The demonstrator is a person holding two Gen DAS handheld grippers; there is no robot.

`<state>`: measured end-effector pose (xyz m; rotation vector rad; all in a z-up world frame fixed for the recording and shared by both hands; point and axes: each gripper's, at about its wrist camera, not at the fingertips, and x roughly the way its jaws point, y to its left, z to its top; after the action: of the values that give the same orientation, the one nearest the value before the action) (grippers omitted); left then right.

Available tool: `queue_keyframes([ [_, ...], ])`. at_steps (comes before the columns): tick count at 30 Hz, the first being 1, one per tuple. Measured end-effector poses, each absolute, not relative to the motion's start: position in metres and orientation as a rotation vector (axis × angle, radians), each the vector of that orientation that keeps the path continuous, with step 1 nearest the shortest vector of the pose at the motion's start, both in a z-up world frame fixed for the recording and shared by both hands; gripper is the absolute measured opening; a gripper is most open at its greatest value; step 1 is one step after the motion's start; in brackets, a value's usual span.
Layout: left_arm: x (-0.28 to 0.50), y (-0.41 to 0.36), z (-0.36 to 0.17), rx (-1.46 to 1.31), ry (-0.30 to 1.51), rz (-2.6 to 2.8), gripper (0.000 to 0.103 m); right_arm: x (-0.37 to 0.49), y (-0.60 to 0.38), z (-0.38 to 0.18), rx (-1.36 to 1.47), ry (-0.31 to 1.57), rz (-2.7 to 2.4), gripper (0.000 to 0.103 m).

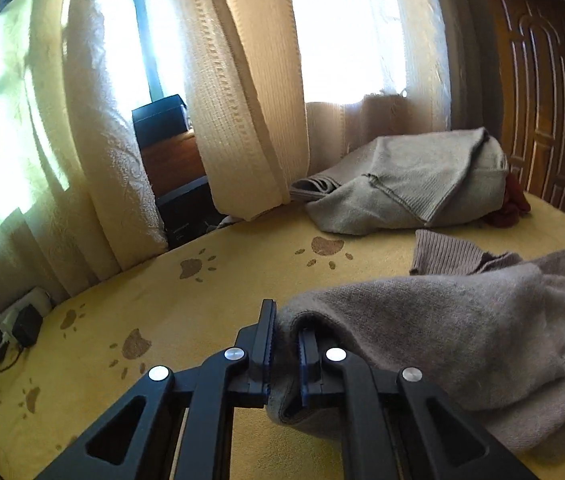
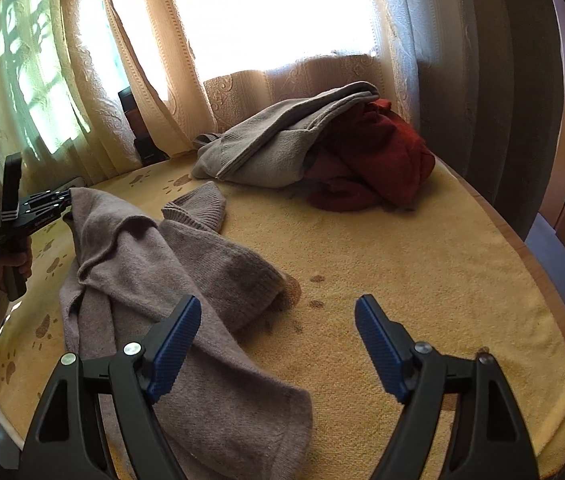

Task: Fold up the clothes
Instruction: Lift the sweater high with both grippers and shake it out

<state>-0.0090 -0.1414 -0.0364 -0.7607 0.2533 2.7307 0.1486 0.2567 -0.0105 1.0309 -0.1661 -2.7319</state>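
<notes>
A taupe knit sweater [image 2: 170, 264] lies rumpled on the yellow paw-print bedspread [image 2: 402, 248]. My left gripper [image 1: 286, 320] is shut on a fold of that sweater [image 1: 442, 328] and holds its edge lifted off the bed; the right wrist view shows this gripper [image 2: 64, 200] at the far left, held by a hand. My right gripper [image 2: 278, 316] hangs open above the bed, its left finger over the sweater's lower part, nothing between the blue pads. One ribbed sleeve [image 2: 198, 208] lies toward the far side.
A grey-beige sweater [image 2: 274, 144] lies piled over a dark red garment [image 2: 374, 152] at the far side of the bed. Cream curtains [image 1: 242, 100] hang behind. A wooden door [image 1: 538, 92] stands at the right. A power strip with plugs [image 1: 18, 324] sits beyond the bed's left edge.
</notes>
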Motion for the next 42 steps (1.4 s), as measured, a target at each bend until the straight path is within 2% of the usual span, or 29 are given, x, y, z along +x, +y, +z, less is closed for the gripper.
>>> queue_keyframes([
  [3,0.018,-0.152,-0.025,-0.627,0.039,2.768,0.01,0.152,0.272,-0.012,1.028,-0.209,-2.782,0.083],
  [13,0.059,-0.222,0.034,-0.289,-0.449,2.859,0.01,0.173,0.323,-0.022,1.025,-0.388,-2.884,0.083],
  [17,0.068,-0.235,0.039,-0.254,-0.455,2.91,0.01,0.186,0.311,-0.014,0.907,-0.357,-2.836,0.083],
  [21,0.063,-0.24,0.029,-0.307,-0.483,2.917,0.01,0.2,0.272,0.003,0.809,-0.12,-2.793,0.083],
  [28,0.064,-0.238,0.026,-0.327,-0.488,2.945,0.01,0.214,0.259,0.002,0.811,-0.092,-2.747,0.083],
  [31,0.078,-0.225,0.042,-0.263,-0.403,2.968,0.01,0.22,0.253,0.001,0.812,-0.081,-2.728,0.083],
  [38,0.094,-0.195,0.079,-0.183,-0.263,2.966,0.01,0.238,0.252,0.001,0.755,-0.222,-2.517,0.082],
  [42,0.098,-0.187,0.089,-0.175,-0.234,2.971,0.01,0.246,0.236,-0.013,0.824,-0.173,-2.453,0.076],
])
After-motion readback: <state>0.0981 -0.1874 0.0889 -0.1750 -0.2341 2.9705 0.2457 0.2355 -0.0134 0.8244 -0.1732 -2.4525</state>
